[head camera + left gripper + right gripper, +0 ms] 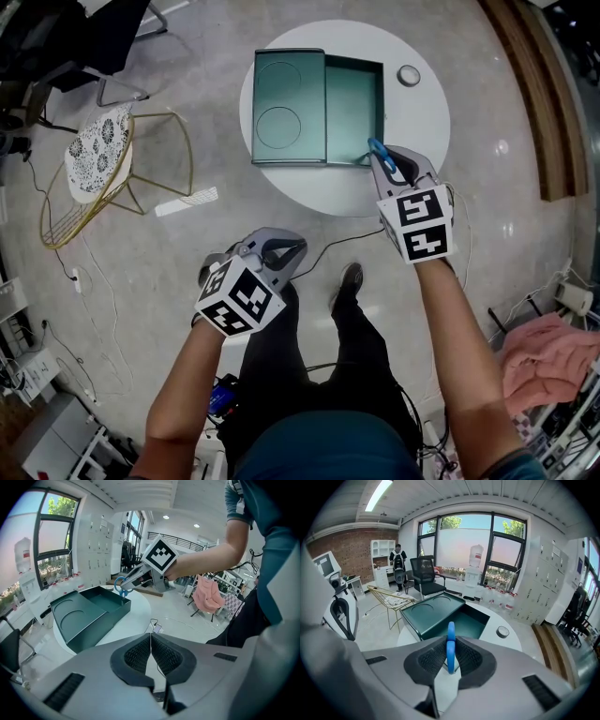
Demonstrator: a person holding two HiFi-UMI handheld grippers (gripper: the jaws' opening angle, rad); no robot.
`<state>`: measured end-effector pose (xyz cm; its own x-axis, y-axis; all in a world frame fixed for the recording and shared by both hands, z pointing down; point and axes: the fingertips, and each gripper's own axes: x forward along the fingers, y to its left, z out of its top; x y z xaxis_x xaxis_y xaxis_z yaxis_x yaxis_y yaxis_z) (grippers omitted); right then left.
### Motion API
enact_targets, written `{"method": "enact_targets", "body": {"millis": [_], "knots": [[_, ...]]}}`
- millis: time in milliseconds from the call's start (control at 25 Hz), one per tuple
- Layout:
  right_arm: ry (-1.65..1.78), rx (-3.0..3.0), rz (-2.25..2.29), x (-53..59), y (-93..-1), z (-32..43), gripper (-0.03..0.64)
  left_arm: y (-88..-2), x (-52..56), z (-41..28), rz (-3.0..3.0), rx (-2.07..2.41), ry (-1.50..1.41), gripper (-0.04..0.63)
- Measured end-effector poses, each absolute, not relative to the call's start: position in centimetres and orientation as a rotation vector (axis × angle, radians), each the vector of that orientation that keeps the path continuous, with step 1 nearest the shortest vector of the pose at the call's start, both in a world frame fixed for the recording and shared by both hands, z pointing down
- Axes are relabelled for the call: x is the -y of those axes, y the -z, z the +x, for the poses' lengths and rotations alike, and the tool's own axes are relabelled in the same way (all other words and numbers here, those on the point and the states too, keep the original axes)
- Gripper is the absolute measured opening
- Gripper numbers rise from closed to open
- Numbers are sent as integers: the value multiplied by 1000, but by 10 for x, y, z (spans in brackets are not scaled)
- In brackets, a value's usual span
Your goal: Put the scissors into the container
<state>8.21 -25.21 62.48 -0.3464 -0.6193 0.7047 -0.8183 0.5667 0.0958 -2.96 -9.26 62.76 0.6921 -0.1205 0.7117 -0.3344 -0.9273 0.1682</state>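
Observation:
The scissors [380,153] have blue handles, and my right gripper [389,161] is shut on them. It holds them over the near right corner of the dark green container [352,103] on the round white table [412,131]. In the right gripper view the blue handles [450,648] stand upright between the pads, with the open container [464,623] just beyond. My left gripper [281,251] hangs low, off the table on the near side, shut with nothing in it. Its own view shows the pads [136,656] touching and the scissors [121,585] far off above the container [101,604].
The container's lid or tray [288,105], with round recesses, lies against its left side. A small tape roll [408,75] sits at the table's far right. A gold wire chair [103,169] stands left of the table. Cables run across the floor by the person's legs.

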Motion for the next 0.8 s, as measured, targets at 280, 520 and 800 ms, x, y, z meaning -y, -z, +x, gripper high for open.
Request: {"method": "enact_targets", "body": {"millis": [280,520,800], "knots": [[-352,2094,1122,246,-626,74,69,-629,83,-26,2617,334,-1071,18],[-333,2110,1095,241,-631,62,69,-633,82,-30,2615,354,-1076,18],[-297,2108,1138,253,-630,55,69,-634,79,-37,2608,362,-1079,18]]}}
